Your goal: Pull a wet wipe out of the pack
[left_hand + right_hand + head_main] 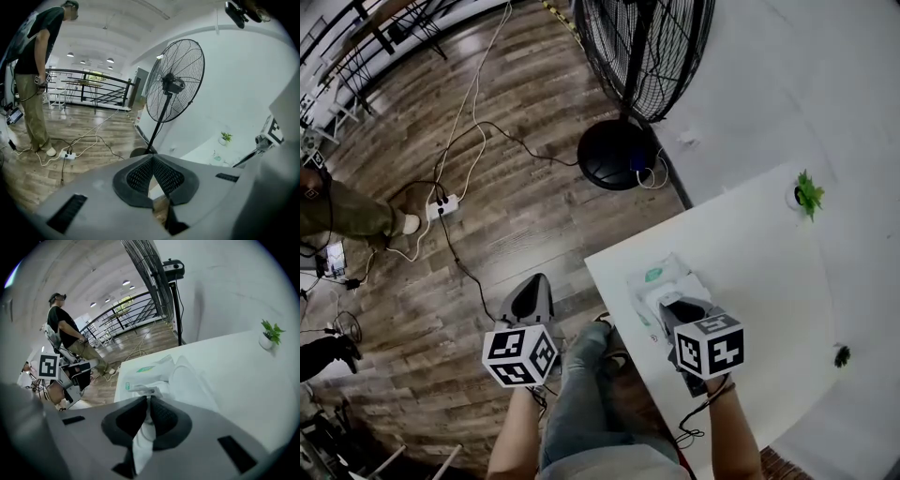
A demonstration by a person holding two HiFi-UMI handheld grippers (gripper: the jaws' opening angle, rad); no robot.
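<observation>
Two hand-held tools on show: the left gripper (532, 298) and the right gripper (684, 309), each a smooth grey shell with dark rectangular slots (65, 213) cut into it. Black pads (139, 178), mesh-textured, line the jaws. Each one carries a cube with bold black-and-white square markers: there's the left cube (519, 356), and the right cube (710, 345). A thin black cable (698, 429) loops by the right wrist. Forearms bare. Blue-grey jeans (581, 394), and a pale top (602, 465) at the bottom edge.
</observation>
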